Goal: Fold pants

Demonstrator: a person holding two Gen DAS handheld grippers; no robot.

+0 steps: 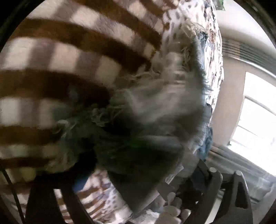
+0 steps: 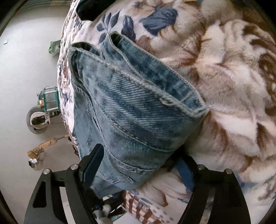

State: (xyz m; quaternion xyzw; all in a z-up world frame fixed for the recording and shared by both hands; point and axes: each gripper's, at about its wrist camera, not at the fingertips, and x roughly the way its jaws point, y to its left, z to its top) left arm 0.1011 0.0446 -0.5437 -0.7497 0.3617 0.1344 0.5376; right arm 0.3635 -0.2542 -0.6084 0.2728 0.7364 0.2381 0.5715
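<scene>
The pants are light-blue denim jeans [image 2: 131, 110], lying folded on a fluffy floral blanket [image 2: 232, 77] on a bed. In the right wrist view my right gripper [image 2: 138, 165] is open, its blue-padded fingers [image 2: 93, 163] standing on both sides of the near end of the jeans. In the left wrist view the picture is blurred: a frayed, pale denim mass [image 1: 155, 110] fills the middle, close to the camera. My left gripper's fingers are hidden behind it, so its state is unclear. The other gripper's black frame [image 1: 229, 189] shows at bottom right.
A brown-and-white checked blanket [image 1: 69, 60] covers the bed beyond the denim. A bright window [image 1: 258, 120] is at right. Beside the bed edge, the pale floor [image 2: 25, 60] holds a small round device [image 2: 38, 120] and bits of clutter. A dark garment [image 2: 89, 8] lies at the far bed edge.
</scene>
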